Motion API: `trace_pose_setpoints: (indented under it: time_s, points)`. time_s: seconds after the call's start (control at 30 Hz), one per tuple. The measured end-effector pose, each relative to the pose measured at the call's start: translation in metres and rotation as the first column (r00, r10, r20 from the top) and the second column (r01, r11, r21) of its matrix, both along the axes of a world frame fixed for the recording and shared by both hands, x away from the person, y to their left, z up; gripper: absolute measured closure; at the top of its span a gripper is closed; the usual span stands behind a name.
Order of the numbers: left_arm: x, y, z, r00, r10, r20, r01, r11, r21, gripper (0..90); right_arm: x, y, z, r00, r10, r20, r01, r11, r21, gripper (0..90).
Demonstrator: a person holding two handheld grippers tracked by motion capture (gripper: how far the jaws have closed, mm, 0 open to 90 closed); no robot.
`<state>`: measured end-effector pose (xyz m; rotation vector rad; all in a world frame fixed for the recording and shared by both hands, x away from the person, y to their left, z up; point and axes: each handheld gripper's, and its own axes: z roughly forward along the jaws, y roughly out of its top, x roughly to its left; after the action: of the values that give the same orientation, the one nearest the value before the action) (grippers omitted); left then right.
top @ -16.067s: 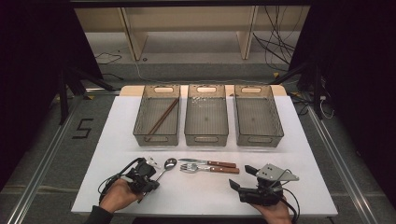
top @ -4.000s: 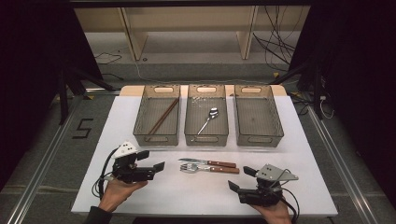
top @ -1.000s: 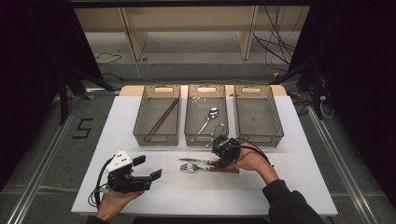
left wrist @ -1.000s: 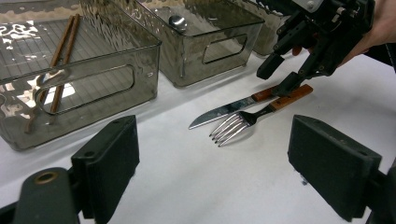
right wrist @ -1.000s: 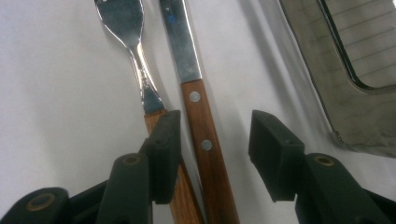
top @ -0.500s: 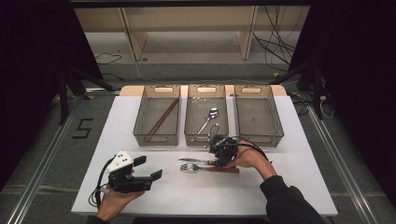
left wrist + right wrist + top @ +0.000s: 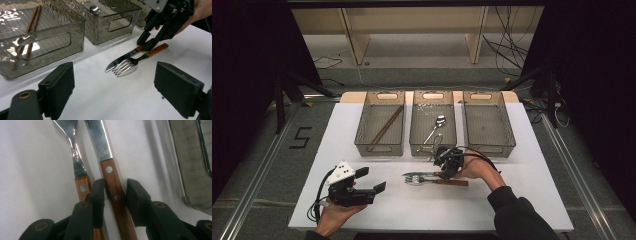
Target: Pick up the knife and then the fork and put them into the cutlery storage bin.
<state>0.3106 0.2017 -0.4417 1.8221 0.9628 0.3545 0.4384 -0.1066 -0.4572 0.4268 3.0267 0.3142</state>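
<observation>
A wood-handled knife [image 7: 417, 174] and a matching fork [image 7: 432, 181] lie side by side on the white table [image 7: 512, 200], in front of the middle bin. My right gripper [image 7: 443, 172] points down at the knife's handle [image 7: 110, 177]. Its jaws have just been closing and now flank that handle closely, with a thin gap on one side. The knife still rests flat on the table. The fork's handle [image 7: 81, 185] lies just outside one jaw. My left gripper [image 7: 371, 180] hovers open and empty at the front left, facing the cutlery [image 7: 120, 61].
Three clear bins stand in a row at the back. The left bin [image 7: 362, 125] holds brown chopsticks [image 7: 386, 125], the middle bin [image 7: 414, 140] holds a spoon [image 7: 439, 122], and the right bin [image 7: 507, 130] has nothing in it.
My right gripper has settled a little lower onto the knife's handle and its jaws have narrowed around it. The left gripper has stayed where it was.
</observation>
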Motion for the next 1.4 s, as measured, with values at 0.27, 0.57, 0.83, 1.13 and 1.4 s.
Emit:
trace_pose_setpoints:
  time_s: [0.27,0.57,0.83,1.13,1.4]
  points:
    - [0.000,-0.001,0.000,1.0000,0.000,-0.001,0.000,1.0000,0.000,16.3,0.000,0.003,0.000,0.9999,0.012,-0.011,-0.012,0.9998,-0.016,72.3]
    - [-0.001,-0.001,0.000,1.0000,0.000,0.004,0.000,1.0000,0.001,16.5,-0.002,0.010,0.001,0.9989,0.046,-0.004,-0.046,0.9972,-0.059,75.3]
    - [-0.001,-0.001,0.000,1.0000,-0.002,0.005,0.002,1.0000,0.002,16.7,-0.005,0.011,0.002,0.9975,0.068,0.021,-0.066,0.9954,-0.069,76.7]
    - [0.000,-0.001,0.000,1.0000,0.000,0.006,0.000,1.0000,0.004,16.8,-0.009,0.011,0.002,0.9957,0.079,0.048,-0.076,0.9945,-0.072,77.1]
    - [0.000,0.002,0.000,0.9999,0.010,0.011,-0.010,0.9999,-0.001,16.8,-0.009,0.007,0.011,0.9946,0.066,0.080,-0.066,0.9978,-0.007,77.2]
